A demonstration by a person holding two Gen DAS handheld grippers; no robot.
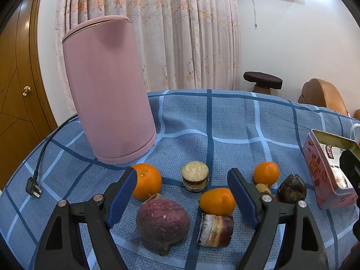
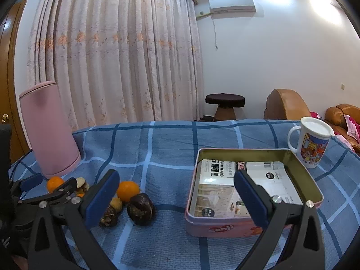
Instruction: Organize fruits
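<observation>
Left wrist view: left claw (image 1: 182, 191) spread wide, gripping nothing, hovering over fruit scattered on the blue checked cloth of the surface (image 1: 225, 123). Between the blue pads (image 1: 122, 196), a reddish-purple round fruit (image 1: 162, 221) lying nearest, a small orange fruit (image 1: 217, 201) to its right, touching a cut cane-like piece (image 1: 214, 230) just in front of it. Farther off, a round orange (image 1: 146, 181) partly behind the left pad, a short banded cylinder (image 1: 195, 176) standing upright beside it. Beyond the right pad, another orange (image 1: 266, 173) and a dark wrinkled fruit (image 1: 291, 189). Tall pink canister (image 1: 108, 90) upright at the back left, black plug (image 1: 33, 187) with its cord at the left edge. Pink tin (image 1: 324, 171) at the right edge, open.

Right wrist view: right claw (image 2: 176, 196) likewise wide open and holding nothing, right finger (image 2: 249, 196) above the open pink tin (image 2: 225, 227), which holds printed paper packets (image 2: 225, 180). Dark fruit (image 2: 141, 205) lying on the cloth left of the tin, well apart from it, an orange (image 2: 127, 190) just behind. Printed mug (image 2: 311, 142) with a white lid standing beyond the tin's far right corner. Pink canister (image 2: 48, 128) at far left, left claw (image 2: 51, 186) low beside it.
</observation>
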